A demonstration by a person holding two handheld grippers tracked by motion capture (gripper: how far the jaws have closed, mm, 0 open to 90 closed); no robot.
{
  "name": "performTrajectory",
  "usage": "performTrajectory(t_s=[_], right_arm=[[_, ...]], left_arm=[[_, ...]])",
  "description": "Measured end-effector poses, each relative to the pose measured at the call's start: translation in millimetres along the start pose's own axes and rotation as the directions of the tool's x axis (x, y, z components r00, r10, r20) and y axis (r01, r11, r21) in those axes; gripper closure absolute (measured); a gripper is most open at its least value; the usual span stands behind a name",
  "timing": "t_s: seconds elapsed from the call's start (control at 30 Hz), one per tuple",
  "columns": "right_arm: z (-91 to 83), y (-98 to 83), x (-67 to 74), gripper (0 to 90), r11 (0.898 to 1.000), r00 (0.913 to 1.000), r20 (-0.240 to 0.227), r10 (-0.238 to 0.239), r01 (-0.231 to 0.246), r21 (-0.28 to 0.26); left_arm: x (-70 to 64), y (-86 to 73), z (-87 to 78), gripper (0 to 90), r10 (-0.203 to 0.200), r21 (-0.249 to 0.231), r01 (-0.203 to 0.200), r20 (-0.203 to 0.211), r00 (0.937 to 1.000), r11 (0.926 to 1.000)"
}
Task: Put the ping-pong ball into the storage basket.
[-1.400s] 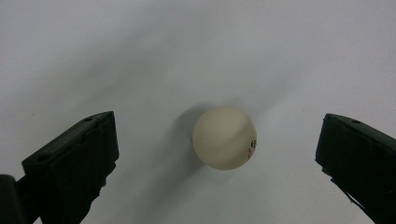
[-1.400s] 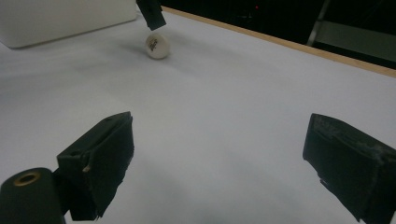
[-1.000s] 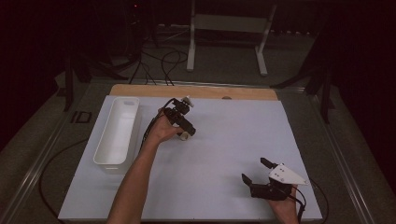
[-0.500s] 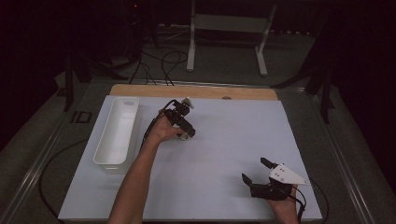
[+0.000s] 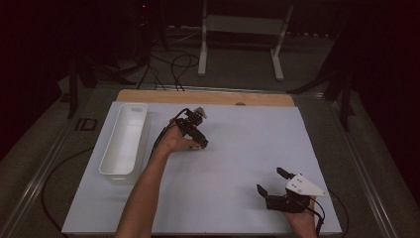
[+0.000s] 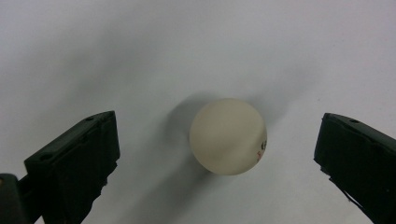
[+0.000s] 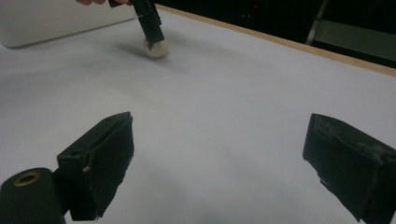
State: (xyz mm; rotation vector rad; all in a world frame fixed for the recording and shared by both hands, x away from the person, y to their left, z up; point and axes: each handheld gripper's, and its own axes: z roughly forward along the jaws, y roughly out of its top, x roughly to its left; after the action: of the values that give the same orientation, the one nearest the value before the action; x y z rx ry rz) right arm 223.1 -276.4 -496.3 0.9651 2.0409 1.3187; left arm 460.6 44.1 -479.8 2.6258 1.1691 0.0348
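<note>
Ball [image 6: 228, 136] sits unmoved (uncaught) between the gaping left gripper [image 6: 217, 154], still hovering.

Left gripper [image 5: 200, 145]: has eased slightly down and toward the person across the white table [image 5: 237, 163], jaws now spread either side of the ball [image 6: 228, 136].
Left forearm [image 5: 143, 193]: shifted a touch with it.
</note>
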Motion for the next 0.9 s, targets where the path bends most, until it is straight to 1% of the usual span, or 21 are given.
performTrajectory(t_s=[0.07,0.23,0.33,0.5,0.7,0.77,0.83,0.9], right_arm=[[-0.2,0.0,-0.2,8.6,1.0,1.0,0.003,-0.003,0.003,0.002],[-0.5,0.1,-0.5,8.6,1.0,1.0,0.005,-0.004,0.004,-0.001],[-0.9,0.1,-0.7,8.6,1.0,1.0,0.006,-0.002,0.002,-0.001],[-1.5,0.2,-1.3,8.6,1.0,0.9999,0.009,-0.006,0.006,-0.004],[-2.0,0.3,-1.4,8.6,1.0,0.9999,0.011,-0.006,0.006,-0.006],[-2.1,0.3,-1.4,8.6,1.0,0.9999,0.01,-0.005,0.005,-0.005],[-2.1,0.3,-1.5,8.6,1.0,0.9999,0.01,-0.006,0.006,-0.005],[-2.0,0.4,-1.7,8.6,1.0,0.9999,0.009,-0.007,0.007,-0.005]], left_arm=[[-0.7,-0.2,0.9,1.1,-0.003,0.003,0.003,-0.014,0.9999,1.0],[-1.8,-0.7,2.5,2.6,-0.001,0.006,0.001,-0.019,0.9998,1.0],[-3.3,-1.2,3.4,5.0,0.008,0.01,-0.008,-0.019,0.9998,0.9999],[-5.1,-1.9,2.8,18.0,0.018,0.01,-0.018,-0.01,0.9998,0.9998],[-5.0,-2.6,4.2,35.3,0.013,0.019,-0.013,-0.003,0.9999,0.9997],[-4.4,-3.4,6.1,42.9,0.011,0.022,-0.011,0.011,0.9999,0.9997],[-3.9,-3.7,6.5,50.0,0.018,0.024,-0.018,0.015,0.9997,0.9996],[-4.4,-4.0,6.4,50.6,0.026,0.023,-0.026,0.016,0.9996,0.9994]])
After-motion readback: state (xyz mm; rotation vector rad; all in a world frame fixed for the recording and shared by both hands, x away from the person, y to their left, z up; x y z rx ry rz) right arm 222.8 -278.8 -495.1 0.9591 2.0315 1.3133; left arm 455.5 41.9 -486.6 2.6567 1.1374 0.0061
